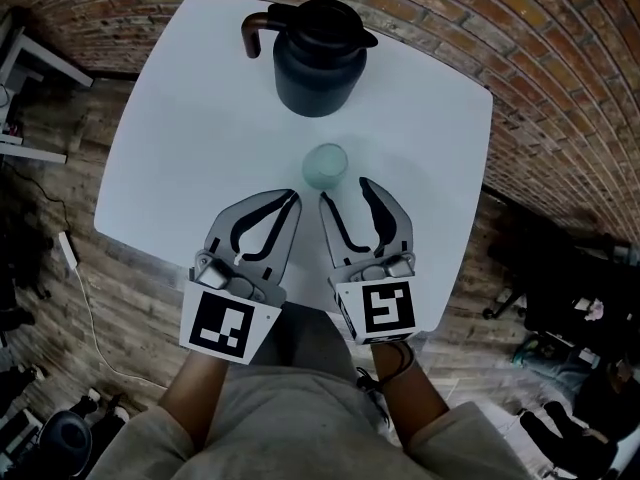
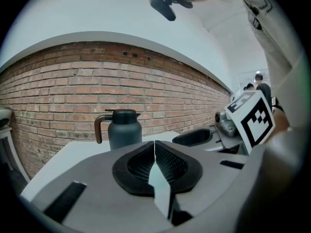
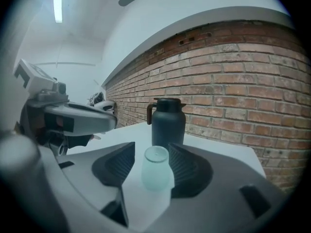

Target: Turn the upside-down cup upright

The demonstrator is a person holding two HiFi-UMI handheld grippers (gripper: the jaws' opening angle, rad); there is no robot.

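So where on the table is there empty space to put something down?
The table is bare left of the jug and cup, out to its left edge, and again right of them. Crowded: the near middle, where the left hand-held gripper and right hand-held gripper point at the cup.

Bright, even light from a ceiling strip [image 3: 58, 4]; fisheye edges darken and warp.

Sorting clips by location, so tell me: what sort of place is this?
Likely an indoor workroom or studio: a white table stands beside a brick wall, on a plank floor.
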